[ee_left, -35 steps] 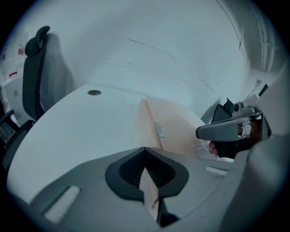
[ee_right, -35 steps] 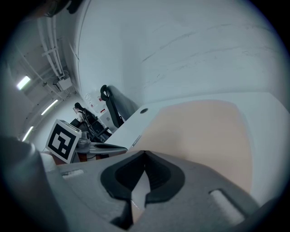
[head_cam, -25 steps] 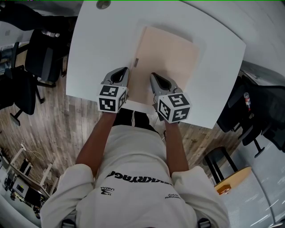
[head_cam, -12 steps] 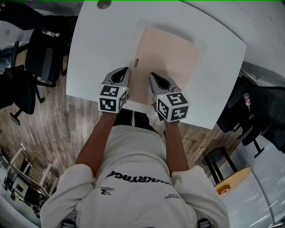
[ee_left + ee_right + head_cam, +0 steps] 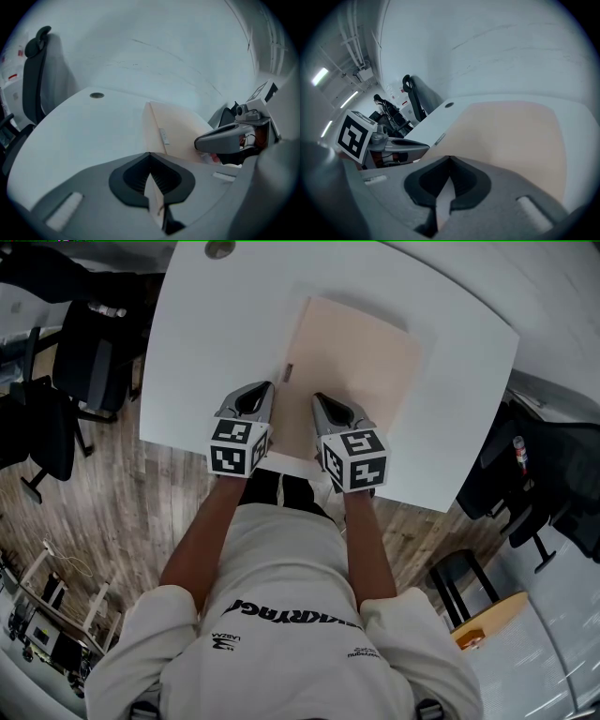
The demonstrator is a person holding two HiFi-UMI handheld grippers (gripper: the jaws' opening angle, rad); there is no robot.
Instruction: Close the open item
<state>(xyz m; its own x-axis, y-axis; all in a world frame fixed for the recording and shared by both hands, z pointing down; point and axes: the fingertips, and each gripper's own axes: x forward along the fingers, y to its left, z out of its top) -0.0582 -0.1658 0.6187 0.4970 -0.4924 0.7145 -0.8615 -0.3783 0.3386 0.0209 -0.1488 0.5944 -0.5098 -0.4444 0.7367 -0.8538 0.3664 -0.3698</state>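
A flat beige folder [image 5: 361,362] lies shut on the white table [image 5: 206,343], with a small grey label [image 5: 288,371] on its left edge. My left gripper [image 5: 255,399] hovers shut over bare table just left of the folder's near corner, nothing between its fingers. My right gripper [image 5: 328,407] is also shut and empty, over the folder's near left part. In the left gripper view the folder [image 5: 176,129] lies ahead and to the right of the left gripper [image 5: 150,154]. The right gripper view shows the cover [image 5: 511,136] spreading beyond the right gripper [image 5: 450,159].
A round grommet [image 5: 217,249] sits in the table's far left. Black office chairs [image 5: 94,352] stand left of the table, dark chairs [image 5: 553,484] and a wooden stool [image 5: 487,620] to the right. The table's near edge runs just under both grippers.
The right gripper has shifted slightly left, toward the left gripper, and turned a little. The left gripper and the folder have not moved.
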